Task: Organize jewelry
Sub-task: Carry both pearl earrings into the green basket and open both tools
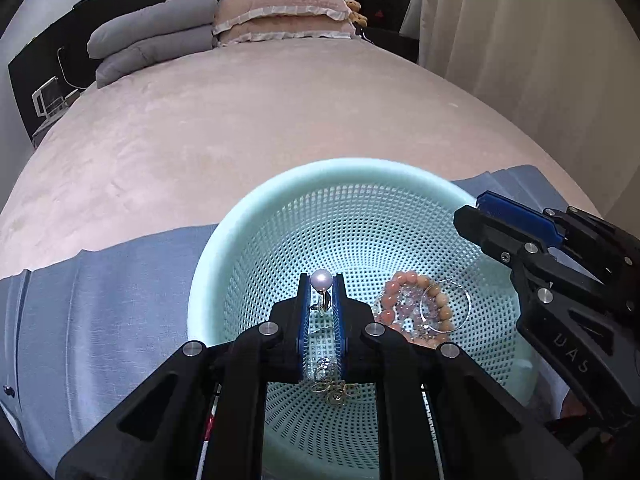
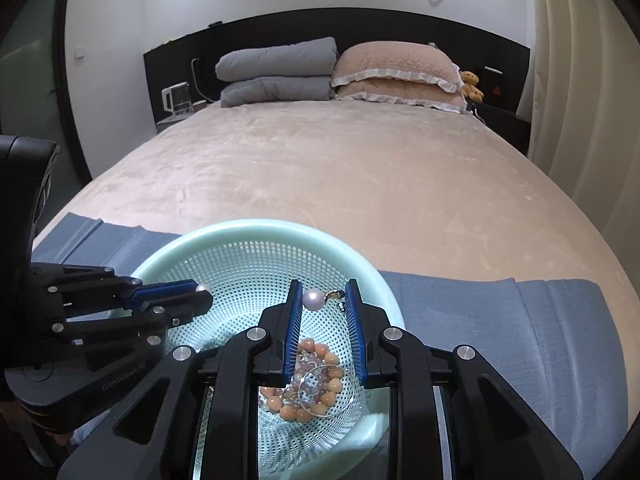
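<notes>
A mint green perforated basket (image 1: 280, 200) (image 2: 208, 240) sits on a blue cloth on the bed. My left gripper (image 1: 322, 280) is shut on a pearl earring (image 1: 321, 280) over the basket; it also shows in the right wrist view (image 2: 200, 290). My right gripper (image 2: 323, 294) is over the basket, its jaws apart, with a second pearl earring (image 2: 313, 300) between the fingertips, touching the left pad. In the left wrist view my right gripper (image 1: 476, 208) is at the basket's right rim. Peach bead bracelets (image 1: 416, 304) (image 2: 316, 380) and gold rings (image 1: 334, 392) lie in the basket.
The blue cloth (image 1: 100, 300) (image 2: 520, 340) covers the near end of a pink bed (image 1: 240, 120) (image 2: 340, 168). Grey folded quilts (image 2: 276, 72), pink pillows (image 2: 400, 72) and a small teddy bear (image 2: 471, 86) are at the headboard. Curtains (image 2: 580, 80) hang on the right.
</notes>
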Demonstrator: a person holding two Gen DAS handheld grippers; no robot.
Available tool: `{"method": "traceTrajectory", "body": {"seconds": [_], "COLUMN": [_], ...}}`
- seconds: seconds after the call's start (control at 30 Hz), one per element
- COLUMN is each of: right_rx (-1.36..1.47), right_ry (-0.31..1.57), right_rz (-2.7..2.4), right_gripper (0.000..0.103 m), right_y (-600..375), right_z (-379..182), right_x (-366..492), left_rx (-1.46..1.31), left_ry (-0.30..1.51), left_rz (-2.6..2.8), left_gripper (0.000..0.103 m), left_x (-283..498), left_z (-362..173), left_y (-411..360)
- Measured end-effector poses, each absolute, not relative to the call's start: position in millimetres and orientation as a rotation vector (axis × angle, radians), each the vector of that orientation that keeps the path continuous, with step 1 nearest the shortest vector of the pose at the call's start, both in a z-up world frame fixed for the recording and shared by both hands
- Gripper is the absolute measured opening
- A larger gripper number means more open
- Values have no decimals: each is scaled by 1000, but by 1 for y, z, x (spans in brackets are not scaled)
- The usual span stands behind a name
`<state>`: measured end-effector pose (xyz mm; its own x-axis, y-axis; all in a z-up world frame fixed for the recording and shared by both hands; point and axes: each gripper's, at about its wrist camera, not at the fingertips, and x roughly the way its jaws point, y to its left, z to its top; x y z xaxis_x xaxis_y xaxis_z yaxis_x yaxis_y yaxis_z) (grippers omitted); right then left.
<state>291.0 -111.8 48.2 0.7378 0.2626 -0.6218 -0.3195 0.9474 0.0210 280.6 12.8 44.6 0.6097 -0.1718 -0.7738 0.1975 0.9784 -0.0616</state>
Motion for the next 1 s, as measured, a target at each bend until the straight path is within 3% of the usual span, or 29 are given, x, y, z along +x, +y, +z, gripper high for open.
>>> {"method": "traceTrajectory", "body": {"seconds": [0.47,0.53,0.57,0.63,0.7,0.73,0.83,0.9,0.93,1.0], "right_rx": [-79,-80,-75,-64,-72,-79,-69,-61,-60,-61], "right_ry": [698,692,689,687,676,666,645,629,621,602], "right_rz": [319,315,314,334,332,325,316,307,301,293], "right_gripper": [22,28,32,43,49,55,63,66,68,71], "right_y": [-116,-119,-122,-124,-124,-124,-128,-131,-132,-135], "right_z": [34,37,38,41,44,46,54,62,66,77], "right_x": [297,295,294,293,290,287,281,276,274,267], "left_rx": [87,88,89,70,49,51,67,62,66,79], "left_ry": [885,884,883,884,872,868,842,833,827,796], "left_rz": [-186,-189,-189,-195,-196,-193,-184,-190,-178,-151], "left_gripper": [12,14,17,32,36,45,60,64,72,75], "left_x": [283,282,281,280,277,275,267,262,259,251], "left_z": [40,42,43,46,50,52,61,68,72,82], "left_y": [11,13,13,18,22,23,25,28,29,32]}}
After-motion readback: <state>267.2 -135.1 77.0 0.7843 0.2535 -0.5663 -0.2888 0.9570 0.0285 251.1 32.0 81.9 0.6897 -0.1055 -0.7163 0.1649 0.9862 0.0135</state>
